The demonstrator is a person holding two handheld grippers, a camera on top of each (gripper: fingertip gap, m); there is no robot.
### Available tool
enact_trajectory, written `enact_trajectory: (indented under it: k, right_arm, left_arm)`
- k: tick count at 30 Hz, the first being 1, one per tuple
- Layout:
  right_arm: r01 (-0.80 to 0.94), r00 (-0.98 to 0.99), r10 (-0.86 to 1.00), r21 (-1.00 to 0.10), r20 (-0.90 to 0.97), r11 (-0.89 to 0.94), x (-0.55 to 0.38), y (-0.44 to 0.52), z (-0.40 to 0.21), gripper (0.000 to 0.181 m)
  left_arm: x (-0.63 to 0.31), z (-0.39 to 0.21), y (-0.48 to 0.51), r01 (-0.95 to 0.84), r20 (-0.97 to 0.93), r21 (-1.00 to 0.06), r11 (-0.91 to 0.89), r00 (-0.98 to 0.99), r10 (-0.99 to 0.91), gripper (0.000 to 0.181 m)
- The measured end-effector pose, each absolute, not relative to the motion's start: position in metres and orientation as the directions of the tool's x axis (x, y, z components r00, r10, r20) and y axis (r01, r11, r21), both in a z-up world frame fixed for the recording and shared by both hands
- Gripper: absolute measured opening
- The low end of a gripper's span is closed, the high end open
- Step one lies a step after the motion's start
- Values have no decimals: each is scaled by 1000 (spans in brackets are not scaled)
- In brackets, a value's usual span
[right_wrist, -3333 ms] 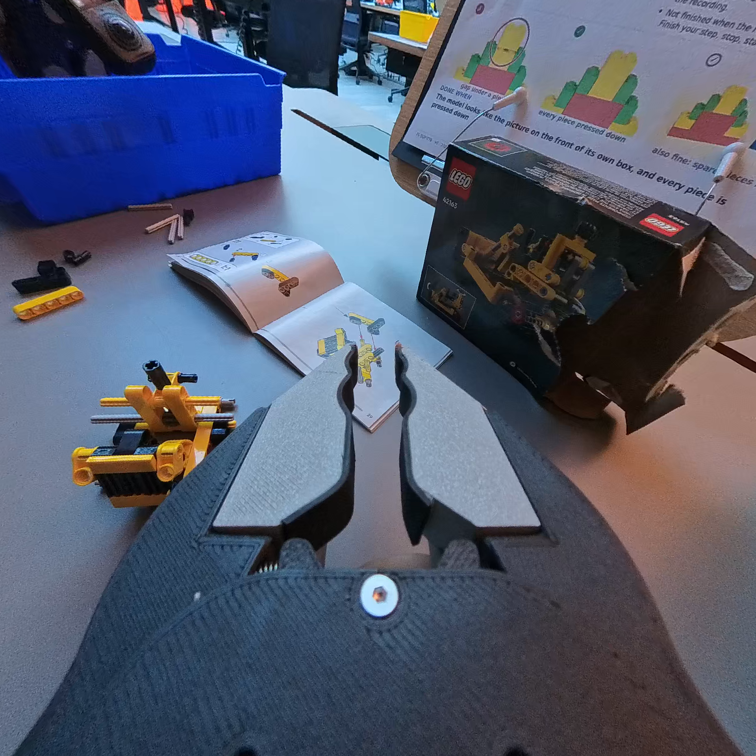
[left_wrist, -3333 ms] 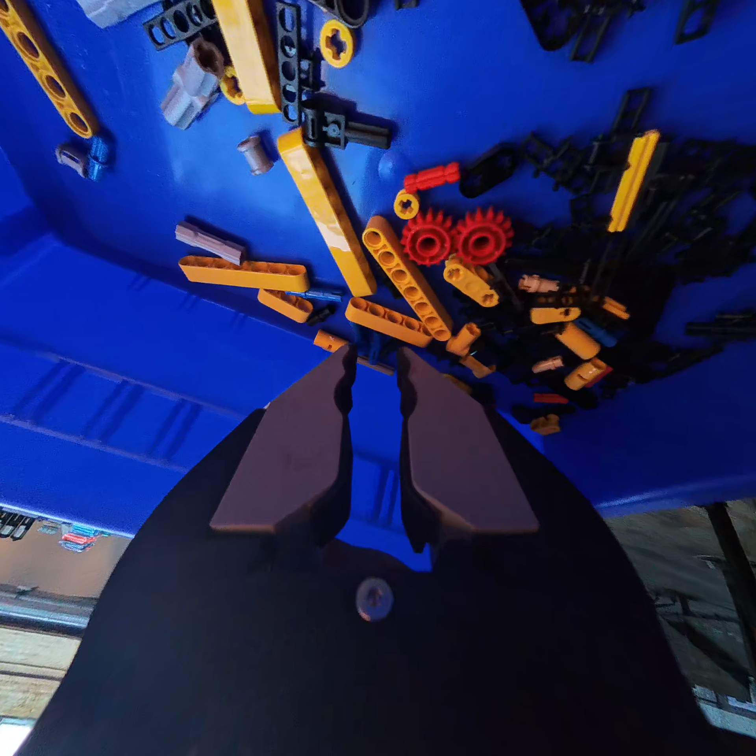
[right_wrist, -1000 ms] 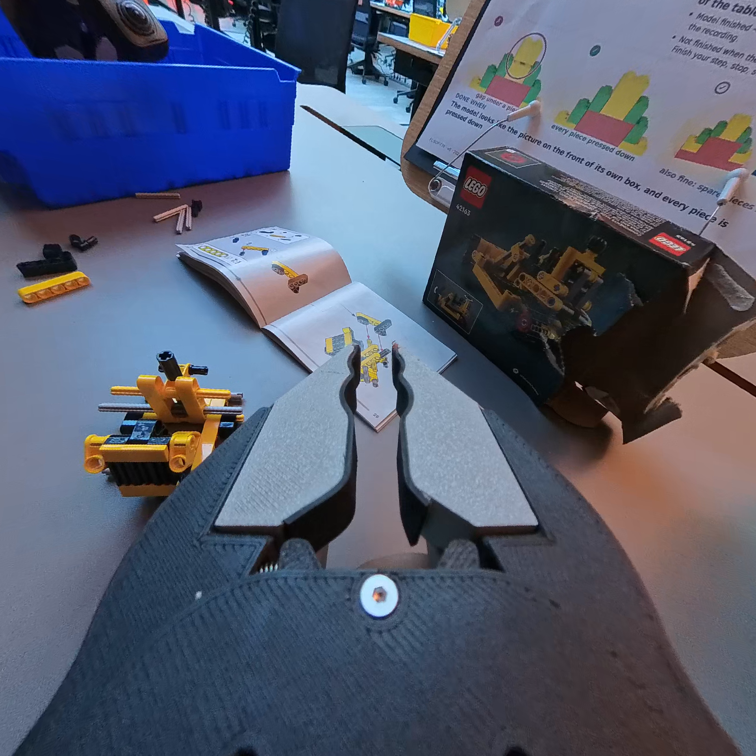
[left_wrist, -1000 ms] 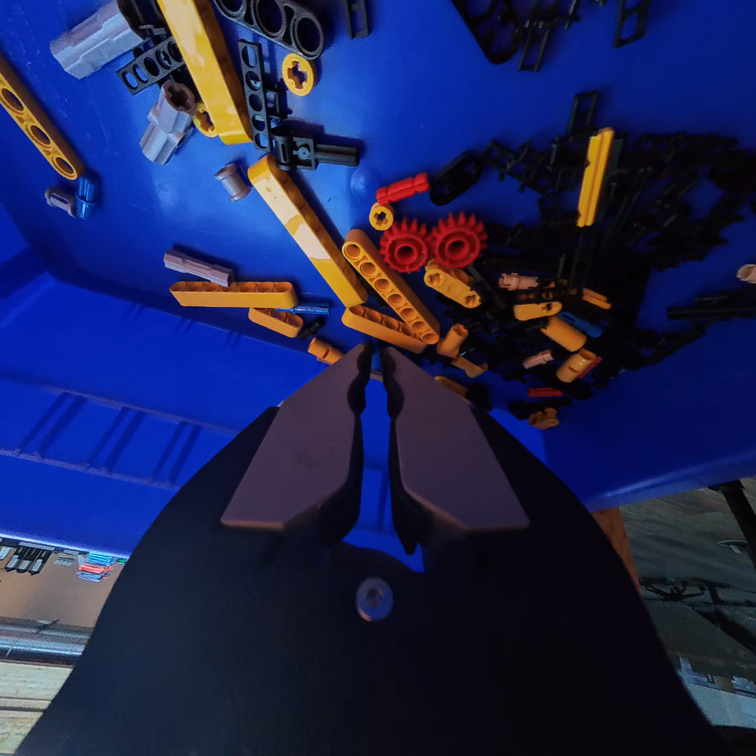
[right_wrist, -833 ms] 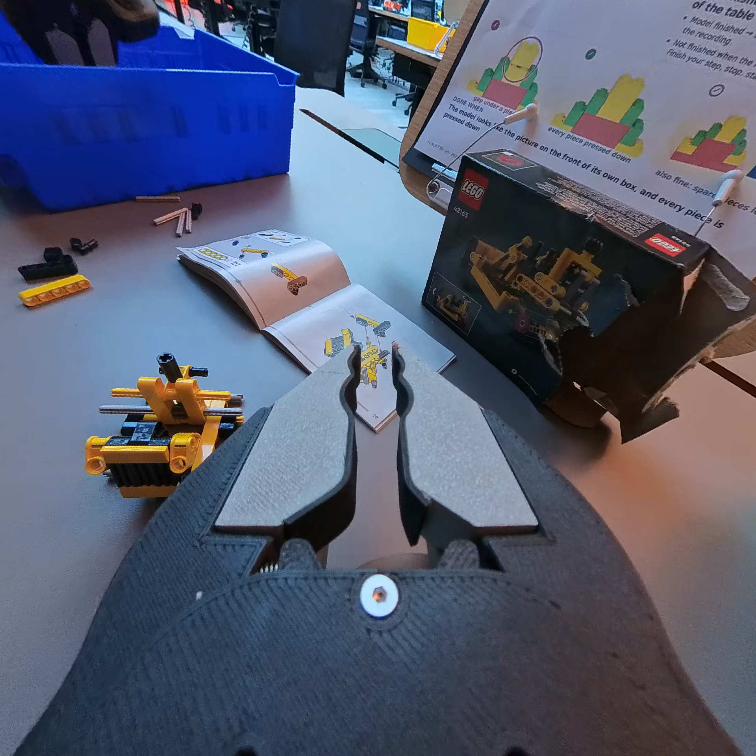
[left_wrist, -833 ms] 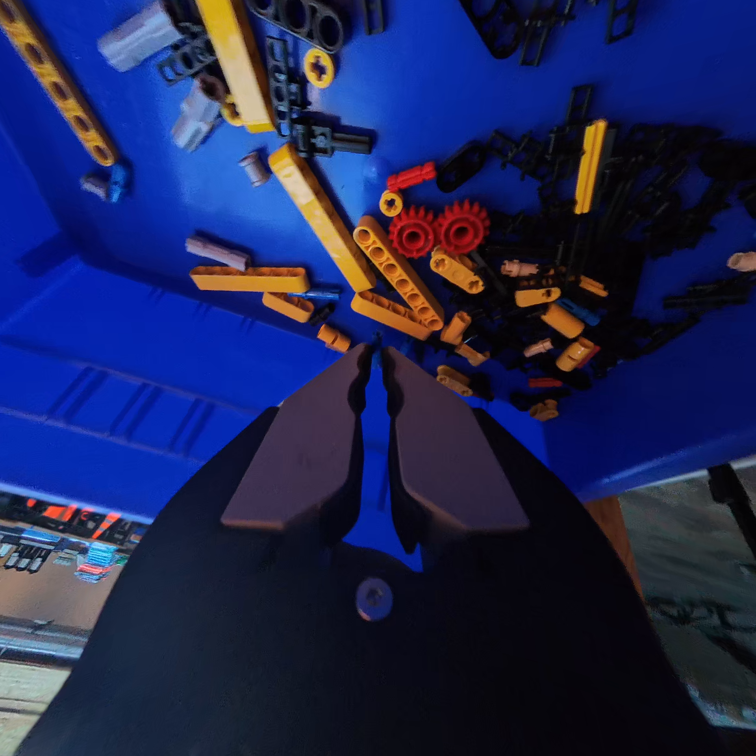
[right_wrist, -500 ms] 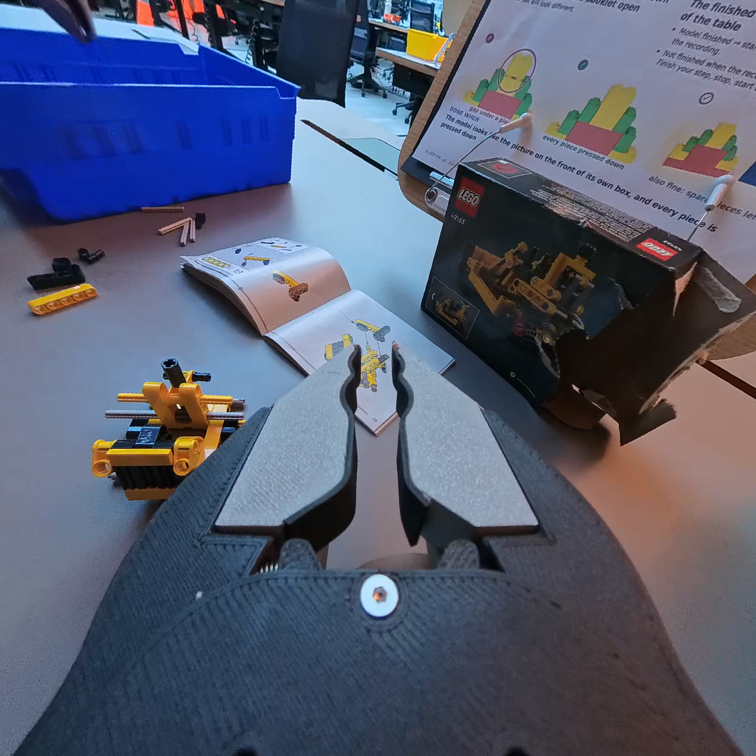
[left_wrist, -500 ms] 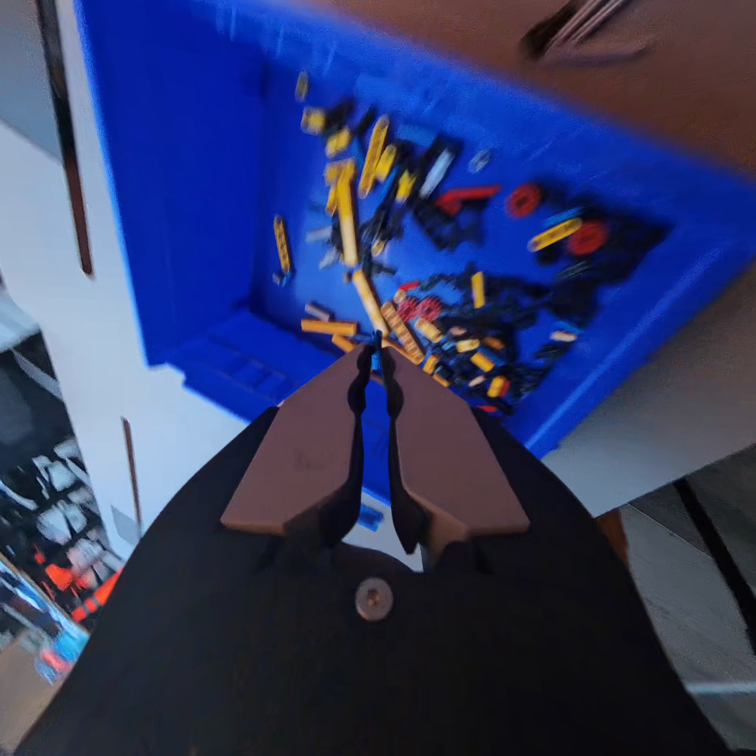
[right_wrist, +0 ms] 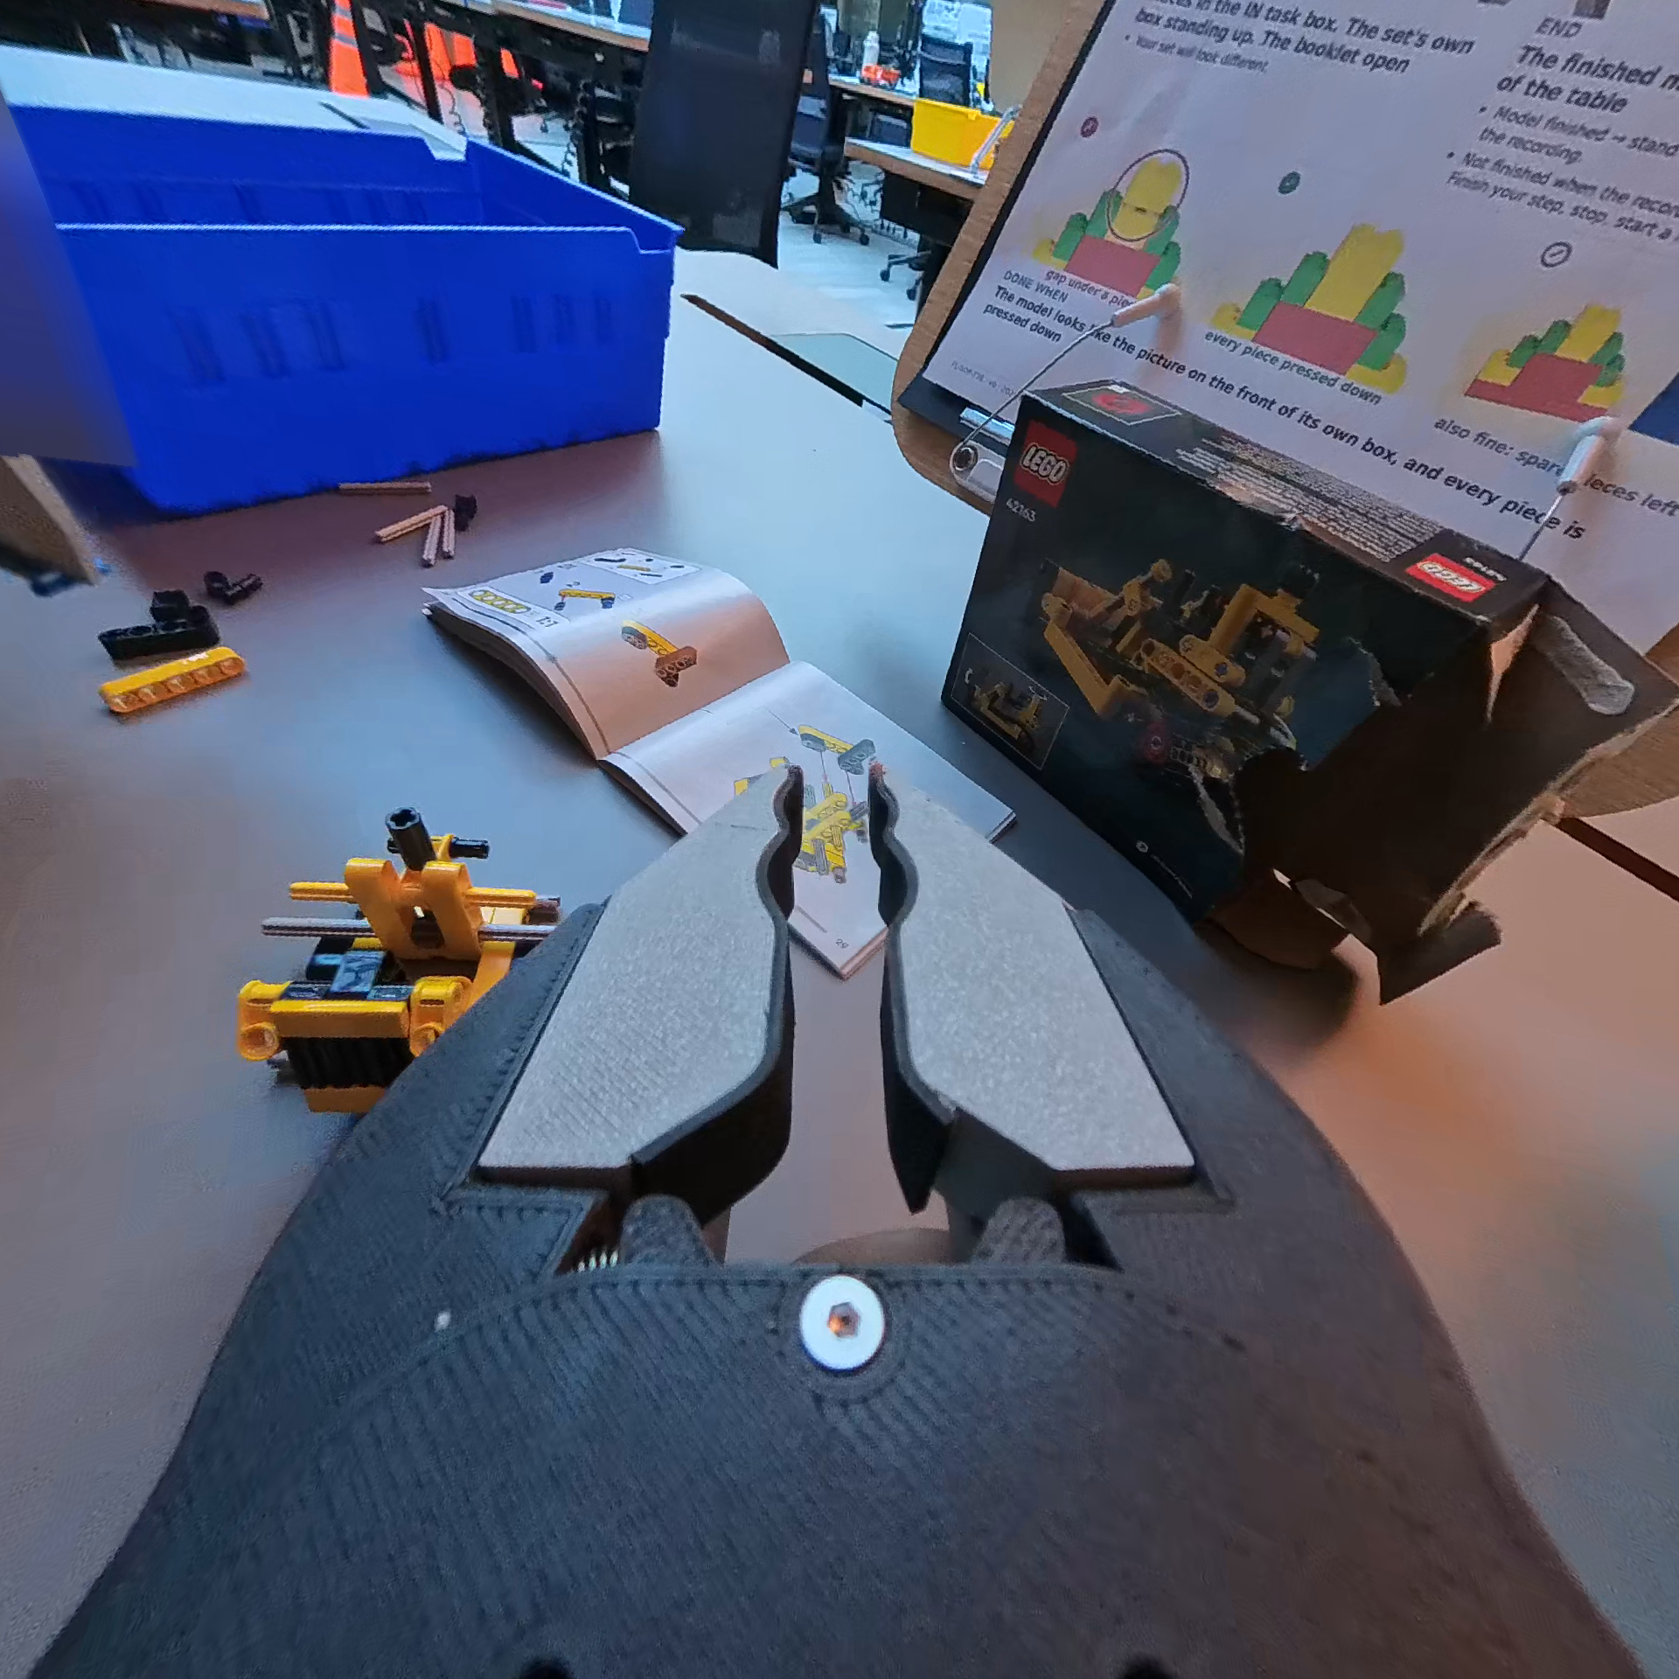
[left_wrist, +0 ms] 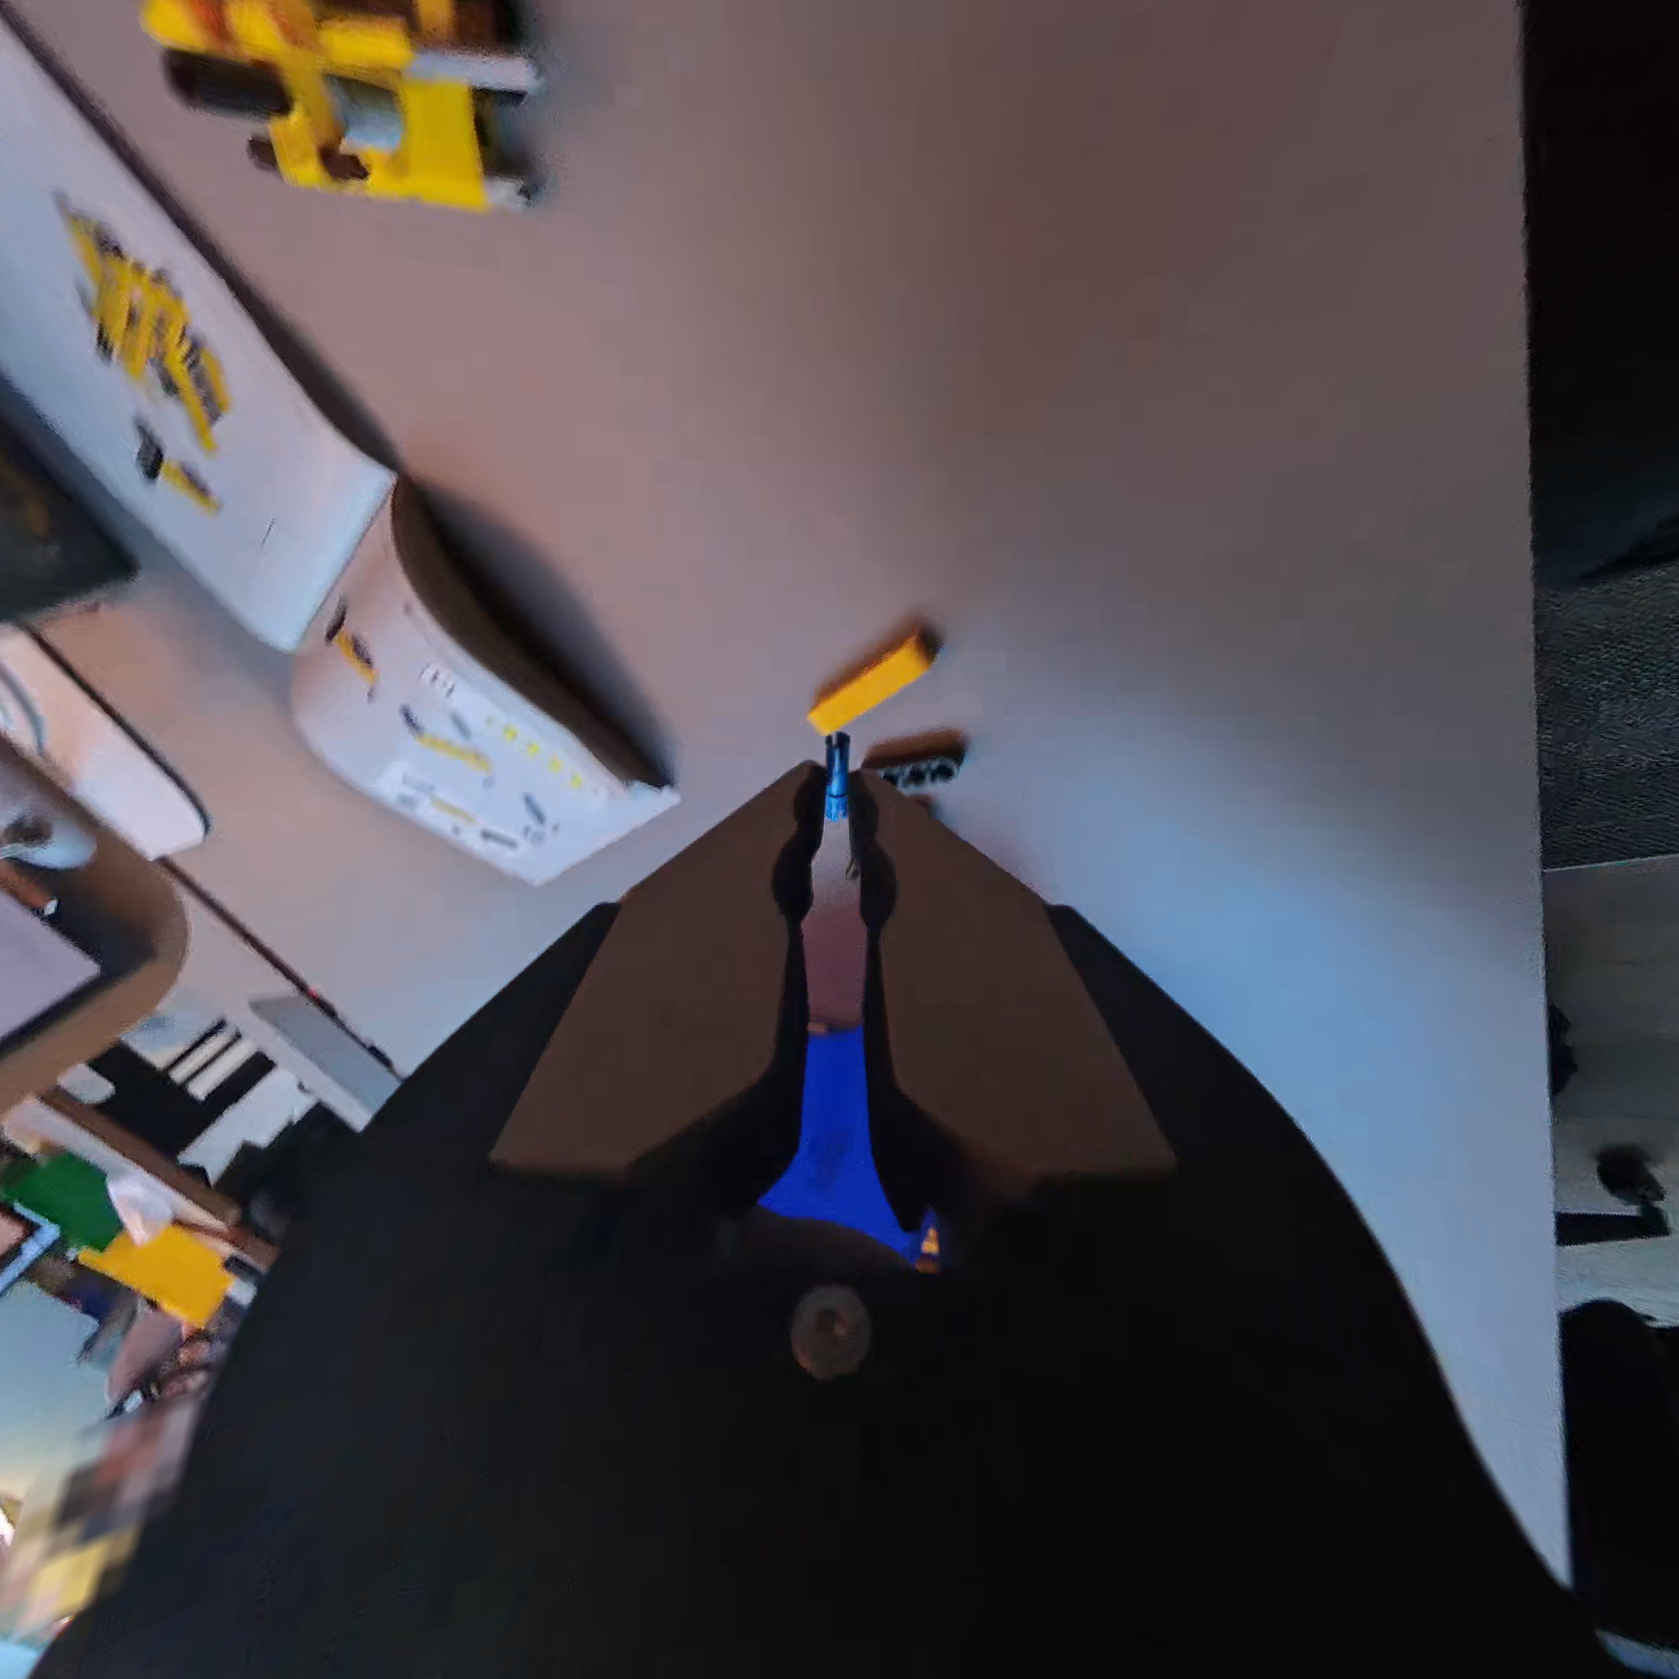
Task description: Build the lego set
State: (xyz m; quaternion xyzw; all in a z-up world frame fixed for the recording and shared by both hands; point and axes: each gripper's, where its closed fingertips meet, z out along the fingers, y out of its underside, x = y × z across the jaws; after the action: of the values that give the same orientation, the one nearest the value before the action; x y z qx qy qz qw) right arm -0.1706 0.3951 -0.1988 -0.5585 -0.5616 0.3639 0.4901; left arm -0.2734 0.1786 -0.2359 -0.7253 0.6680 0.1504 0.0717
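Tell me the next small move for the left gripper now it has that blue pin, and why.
Probably lower the left gripper and set the blue pin down beside the yellow beam and black piece. Its fingers pinch the pin over bare table, where loose parts lie.

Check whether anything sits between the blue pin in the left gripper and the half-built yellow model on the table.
Nothing visible does. The left gripper holds the blue pin above bare table; the yellow beam lies just ahead, the model farther off.
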Motion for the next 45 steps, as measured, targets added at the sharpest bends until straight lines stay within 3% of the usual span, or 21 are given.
enact_trajectory:
  k: [18,40,43,45]
  right_arm:
    - [268,75,984,-954,160,135,-173,386,-197,10]
    - [261,84,983,-956,165,138,-172,388,-195,10]
    - [257,85,983,-956,164,138,-171,388,-193,10]
    - [254,87,983,-958,163,136,-170,389,-192,10]
  left_arm:
    - [-289,-271,187,-982,-118,15,-190,187,-975,1]
    - [-292,-264,190,-982,-124,37,-187,181,-976,9]
    - [-291,-239,206,-966,-232,-59,-253,260,-937,8]
    - [-290,-209,233,-917,-385,-214,-336,396,-834,8]
